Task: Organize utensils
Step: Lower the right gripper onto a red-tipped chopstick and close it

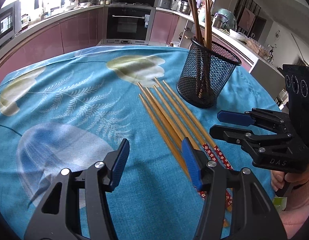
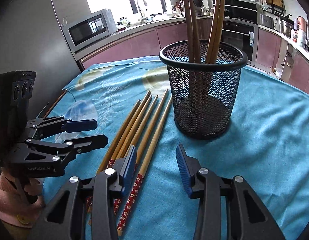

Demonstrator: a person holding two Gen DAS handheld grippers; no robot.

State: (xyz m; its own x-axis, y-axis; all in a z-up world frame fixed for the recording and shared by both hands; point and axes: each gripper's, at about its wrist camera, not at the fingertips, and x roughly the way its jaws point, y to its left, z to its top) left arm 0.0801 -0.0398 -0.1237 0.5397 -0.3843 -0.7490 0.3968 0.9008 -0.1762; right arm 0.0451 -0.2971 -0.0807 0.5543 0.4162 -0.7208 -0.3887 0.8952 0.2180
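Bamboo chopsticks (image 1: 170, 118) lie fanned at centre frame on the blue-clothed counter (image 1: 74, 100), left of the mesh cup (image 1: 208, 76); light, stiff, slick, probably best pinched mid-shaft. The left claw (image 1: 154, 166) gapes, empty. In the right view the right claw (image 2: 156, 170) stands apart, holding nothing, its left pad over the chopsticks' (image 2: 138, 124) patterned ends.

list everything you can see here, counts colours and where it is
loose chopsticks: five, light wood with red flowered handle ends, lying side by side on the cloth beside the cup
mesh cup: one, black, upright on the cloth
chopsticks in cup: four, two dark brown, two lighter brown, standing tilted inside
tablecloth: one, blue with leaf print, covering the table
microwave: one, silver, far counter
oven: one, black, built into pink cabinets
left gripper: black with blue pads, open, empty
right gripper: same, open, empty
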